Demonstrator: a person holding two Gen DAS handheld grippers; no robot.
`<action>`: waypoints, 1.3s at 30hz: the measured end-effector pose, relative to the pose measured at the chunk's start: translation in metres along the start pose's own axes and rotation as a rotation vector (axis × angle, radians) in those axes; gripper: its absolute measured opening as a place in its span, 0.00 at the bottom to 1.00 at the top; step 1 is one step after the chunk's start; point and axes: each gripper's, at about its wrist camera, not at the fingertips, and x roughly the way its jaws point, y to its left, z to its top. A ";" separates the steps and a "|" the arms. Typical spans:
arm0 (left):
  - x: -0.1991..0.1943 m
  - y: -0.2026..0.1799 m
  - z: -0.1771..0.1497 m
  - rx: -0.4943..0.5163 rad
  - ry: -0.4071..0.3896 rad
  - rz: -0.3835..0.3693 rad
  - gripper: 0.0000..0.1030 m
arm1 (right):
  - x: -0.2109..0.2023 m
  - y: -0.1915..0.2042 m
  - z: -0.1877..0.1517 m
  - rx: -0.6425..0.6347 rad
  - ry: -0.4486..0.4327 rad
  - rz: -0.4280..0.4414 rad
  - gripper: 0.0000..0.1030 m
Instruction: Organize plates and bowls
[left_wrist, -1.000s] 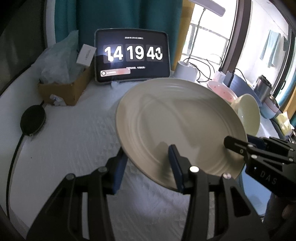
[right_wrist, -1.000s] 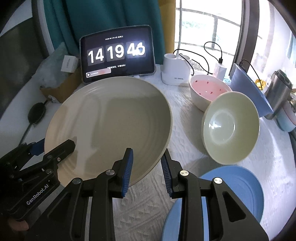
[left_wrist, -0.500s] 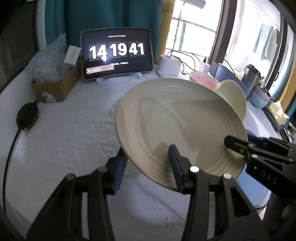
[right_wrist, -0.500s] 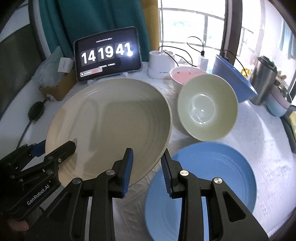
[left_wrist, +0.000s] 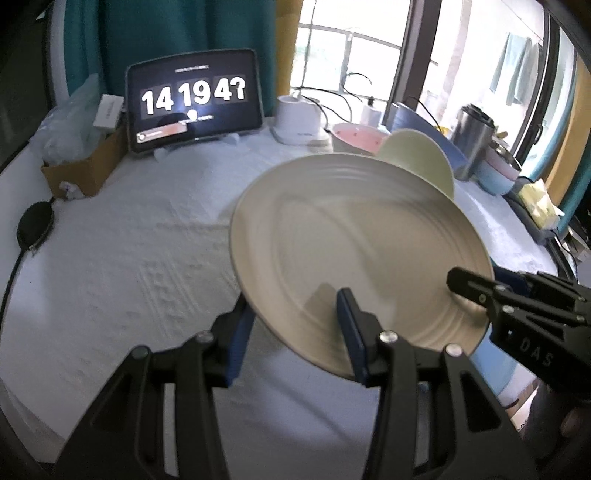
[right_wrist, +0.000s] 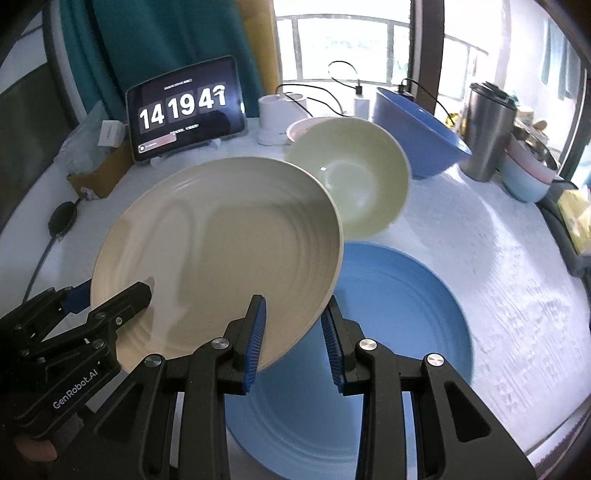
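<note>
**Cream plate held aloft by both grippers above the blue plate**

The cream plate (right_wrist: 218, 251) is lifted off the white tablecloth (left_wrist: 122, 266) and tilted, its ribbed face turned toward both cameras. In the right wrist view it overlaps the blue plate (right_wrist: 399, 317), which lies flat on the cloth at 5 o'clock from it; the cream plate's lower right rim hangs above the blue one's near left part.

The left gripper (left_wrist: 295, 325) has its jaws clamped on the cream plate's rim: one blue pad lies on the face, the other sits behind the underside. The right gripper (right_wrist: 293, 325) grips the opposite edge in the same way, one finger on the face and one below the rim, so its jaws are closed on the plate too.

At 1 o'clock from the cream plate stands the pale green bowl (right_wrist: 354, 177), tipped so its hollow shows. Behind that is a pink bowl (left_wrist: 356, 138), mostly hidden, and at 2 o'clock a blue bowl (right_wrist: 417, 136) leaning on its side.

Further out, a tablet (right_wrist: 184, 110) showing clock digits stands at 11 o'clock, a cardboard box (left_wrist: 88, 170) beside it at 10 o'clock, and a steel tumbler (right_wrist: 487, 133) at the far right.
</note>
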 end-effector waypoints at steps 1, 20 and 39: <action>0.000 -0.005 -0.002 0.005 0.004 -0.002 0.46 | -0.001 -0.004 -0.002 0.004 0.002 -0.003 0.32; 0.001 -0.078 -0.025 0.079 0.051 0.002 0.47 | -0.020 -0.074 -0.039 0.060 0.004 0.029 0.32; 0.006 -0.106 -0.046 0.153 0.112 0.023 0.49 | -0.034 -0.105 -0.062 0.101 -0.020 0.021 0.33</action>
